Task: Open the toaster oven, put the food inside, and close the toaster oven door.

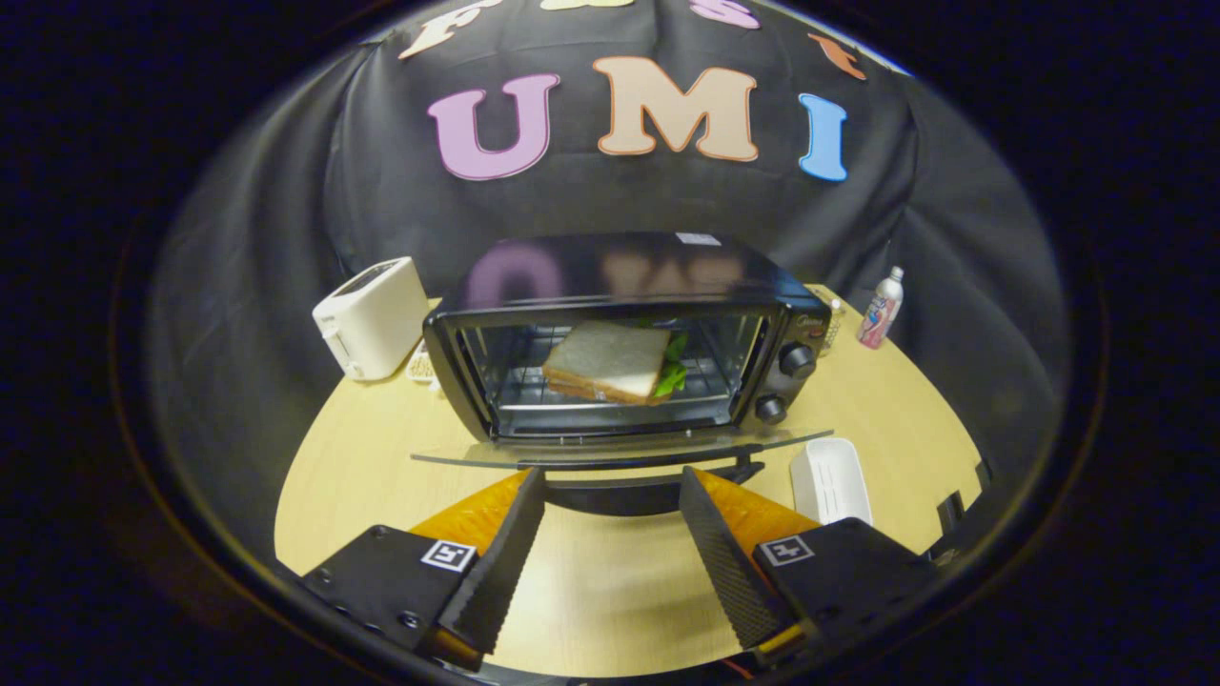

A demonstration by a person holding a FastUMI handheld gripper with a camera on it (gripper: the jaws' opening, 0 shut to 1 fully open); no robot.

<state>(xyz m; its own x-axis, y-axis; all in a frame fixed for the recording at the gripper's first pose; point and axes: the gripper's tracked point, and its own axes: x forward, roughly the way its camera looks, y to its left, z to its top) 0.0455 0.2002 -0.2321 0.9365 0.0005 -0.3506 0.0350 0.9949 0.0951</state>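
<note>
Tongs [611,481] spread wide over the table [610,591], gripping nothing, tips just short of the oven's [620,333] lowered door [620,448]. Beyond, a sandwich [610,362] sits on the rack inside; a white tray [829,481] lies right of the tongs.

We see the toaster oven [620,333] at our twelve o'clock on the table [381,476], sandwich [610,362] inside on its rack, door [620,450] dropped flat toward us. Toaster [372,317] sits at ten, bottle [880,308] at two, tray [829,481] at three beside the door.
</note>
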